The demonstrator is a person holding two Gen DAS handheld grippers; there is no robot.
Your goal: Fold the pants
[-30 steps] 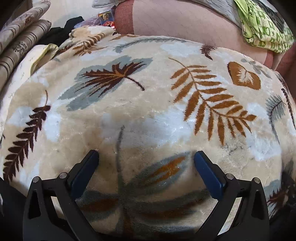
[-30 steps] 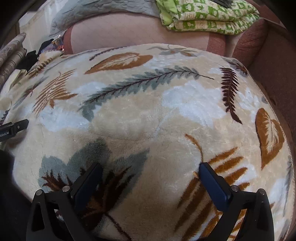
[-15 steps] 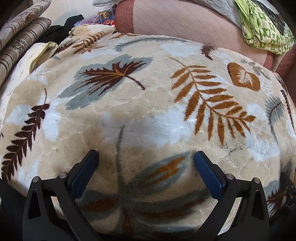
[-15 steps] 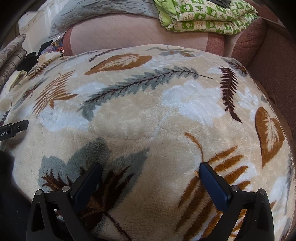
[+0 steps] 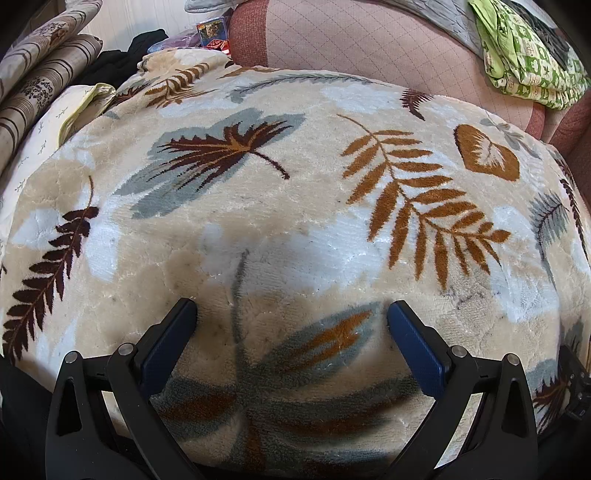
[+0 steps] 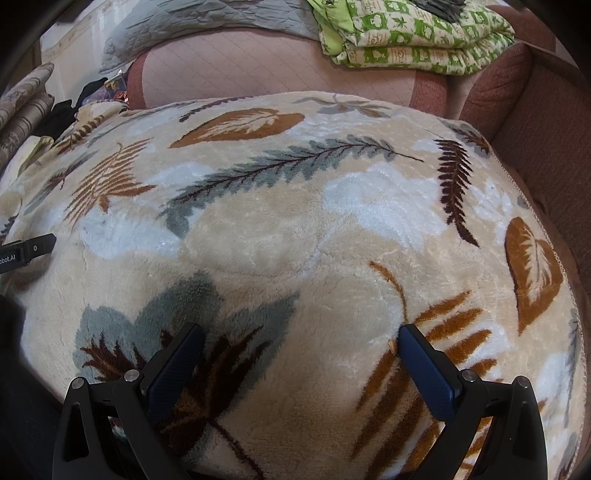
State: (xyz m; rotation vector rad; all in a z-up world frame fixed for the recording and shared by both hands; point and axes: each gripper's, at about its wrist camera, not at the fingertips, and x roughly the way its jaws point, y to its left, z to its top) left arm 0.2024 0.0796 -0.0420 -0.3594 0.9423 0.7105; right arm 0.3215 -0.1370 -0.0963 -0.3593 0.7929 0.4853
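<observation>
No pants show on the spread surface in either view. A cream plush blanket (image 5: 295, 229) printed with brown, rust and grey-blue leaves covers the whole surface under both grippers; the right wrist view shows the same blanket (image 6: 280, 236). My left gripper (image 5: 291, 314) hovers over its near edge, open, with nothing between the blue pads. My right gripper (image 6: 301, 341) is likewise open and empty above the blanket. The tip of the other gripper (image 6: 26, 249) shows at the left edge of the right wrist view.
A pink quilted sofa back (image 5: 369, 48) rises behind the blanket. A folded green-patterned cloth (image 6: 410, 33) and a grey quilt (image 6: 207, 22) lie on top of it. Striped cushions (image 5: 40, 81) and dark clothing (image 5: 140, 40) sit at the far left. A brown armrest (image 6: 546, 155) borders the right.
Both cameras have shifted very slightly; the grippers stay open and empty, and the blanket has not moved.
</observation>
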